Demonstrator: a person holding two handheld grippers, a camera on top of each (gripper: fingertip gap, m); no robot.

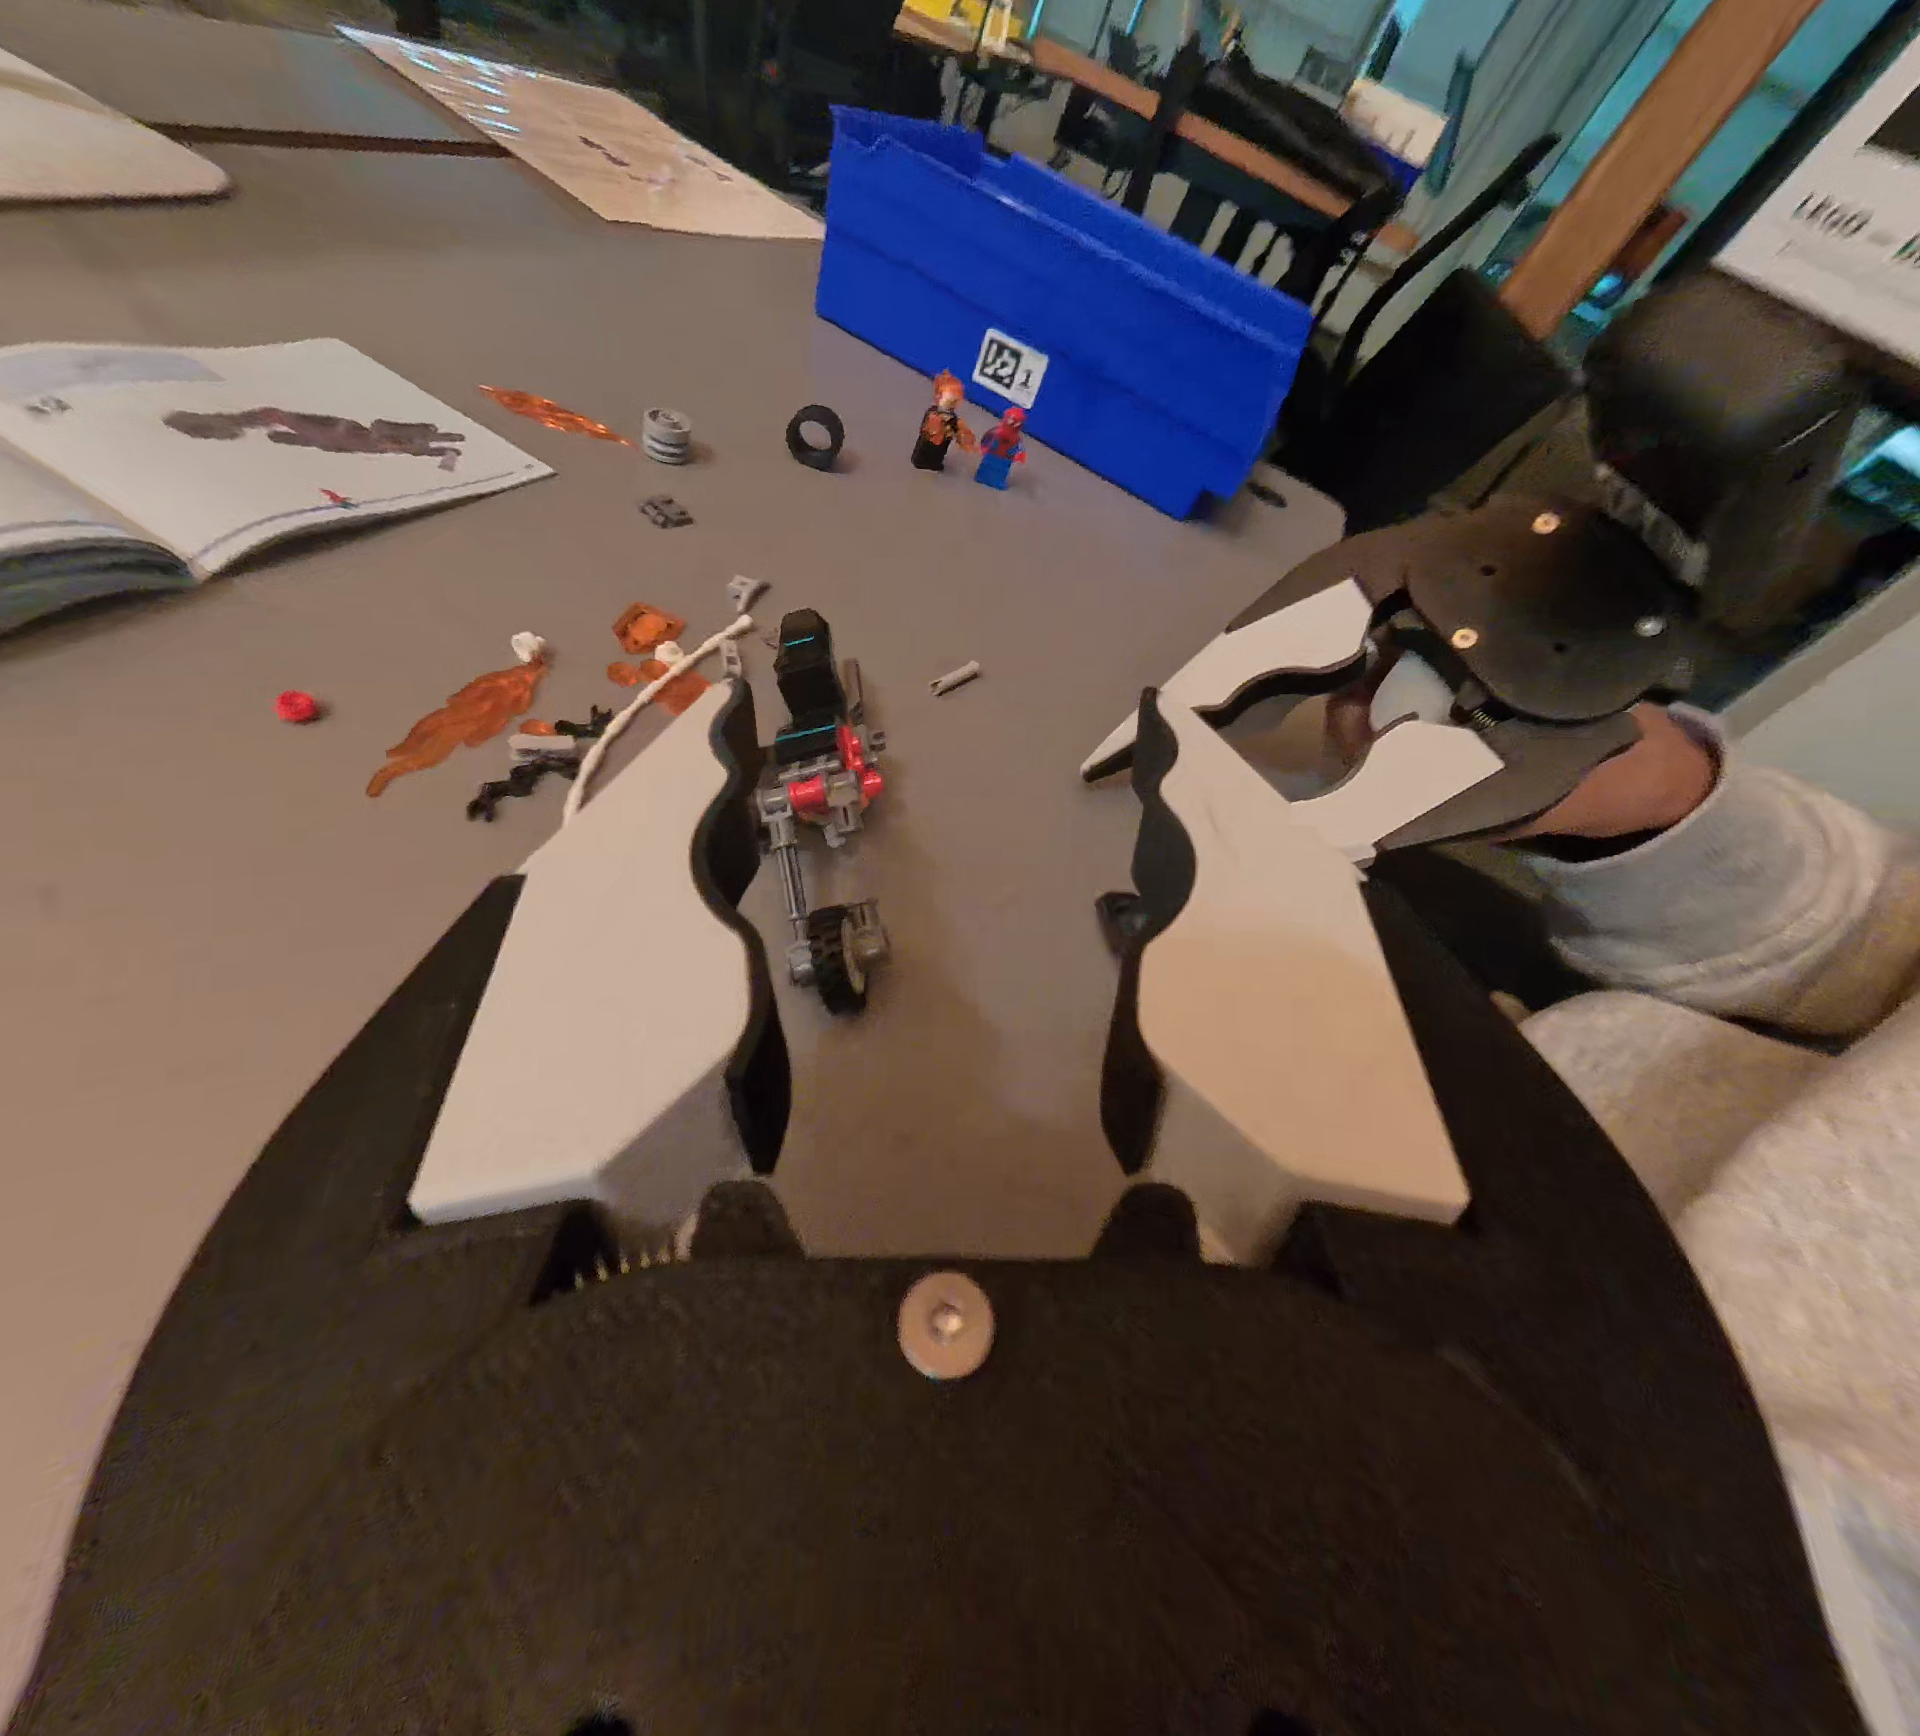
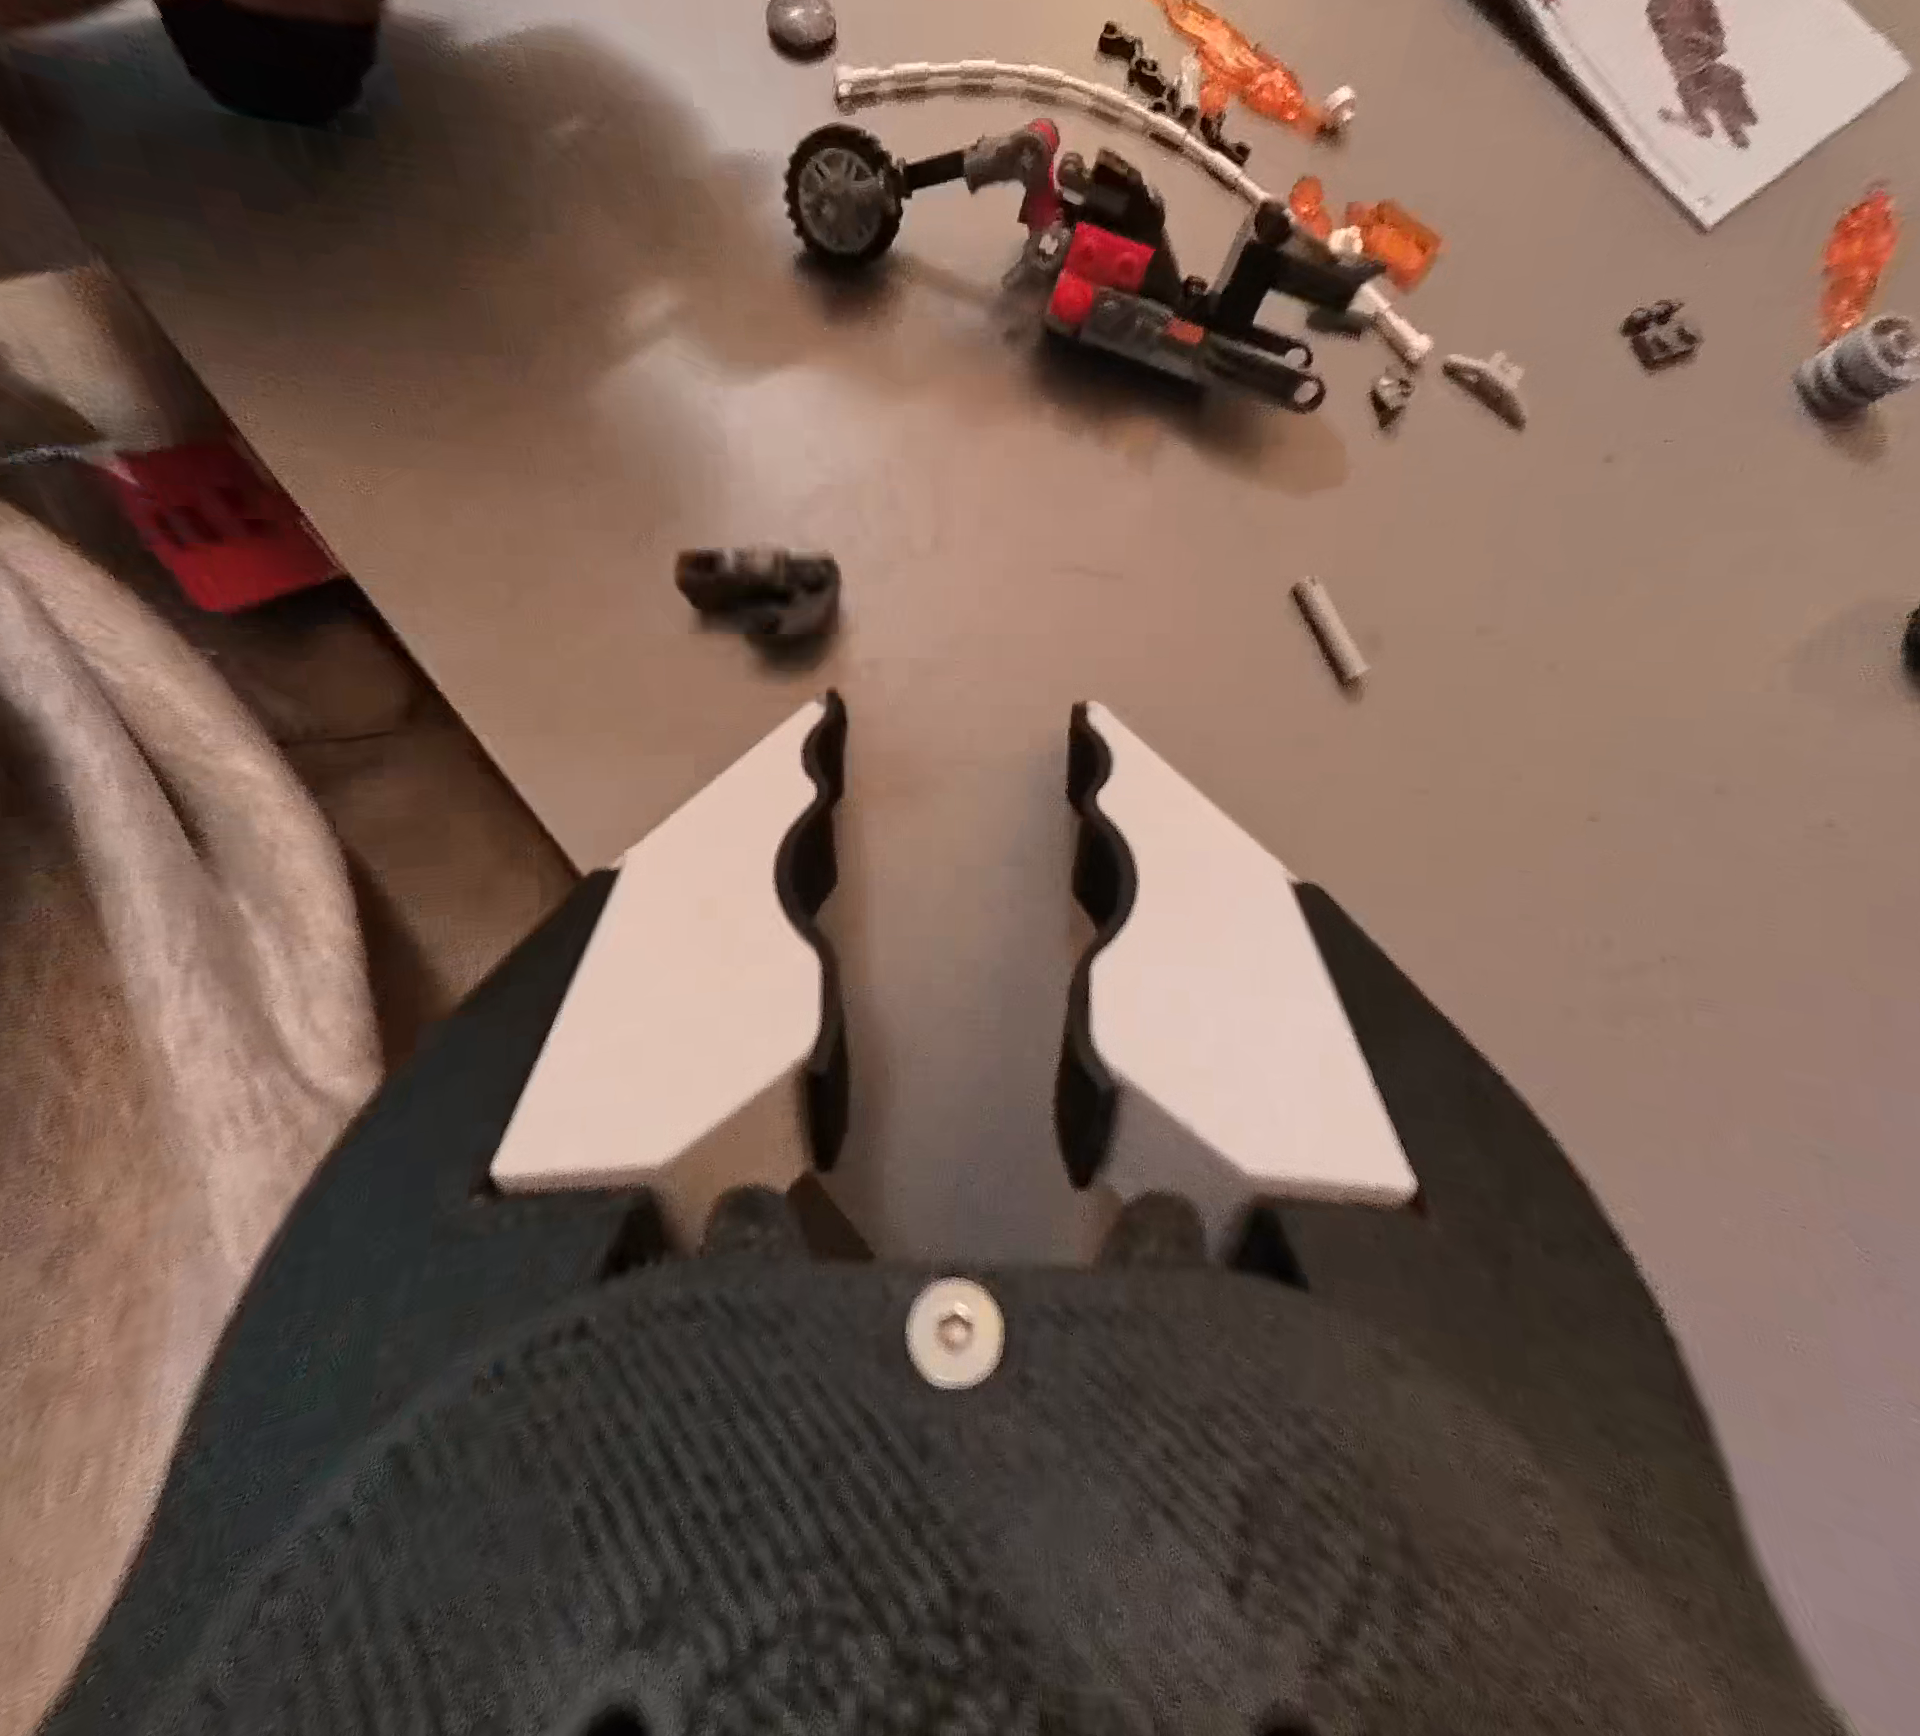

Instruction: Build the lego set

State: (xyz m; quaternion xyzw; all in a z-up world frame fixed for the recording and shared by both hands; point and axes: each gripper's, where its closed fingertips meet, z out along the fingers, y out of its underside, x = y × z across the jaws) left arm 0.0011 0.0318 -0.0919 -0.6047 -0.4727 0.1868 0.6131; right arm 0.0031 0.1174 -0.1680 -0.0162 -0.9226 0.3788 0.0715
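A partly built black, red and grey lego motorcycle (image 1: 821,782) (image 2: 1091,263) lies on the grey table with one spoked wheel (image 2: 840,192) on its fork. My left gripper (image 1: 940,710) is open and empty, its fingers either side of the motorcycle and above it. My right gripper (image 2: 956,720) is open and empty, hovering over bare table; it also shows in the left wrist view (image 1: 1122,756). A small black piece (image 2: 758,590) lies just beyond its left fingertip. A grey pin (image 2: 1330,632) lies to the right.
Loose parts lie around: orange flame pieces (image 1: 468,720), a white chain (image 2: 1039,91), a red stud (image 1: 298,705), a grey rim (image 1: 667,434), a black tyre (image 1: 816,436). Two minifigures (image 1: 966,434) stand before a blue bin (image 1: 1049,304). An open instruction booklet (image 1: 239,450) lies left. Some 12 cm of space lies between my two pairs of fingers. Between my right fingertips and the grey pin (image 2: 1330,632) there is roughly 6 cm. The left camera catches it too, in the left wrist view (image 1: 959,678).
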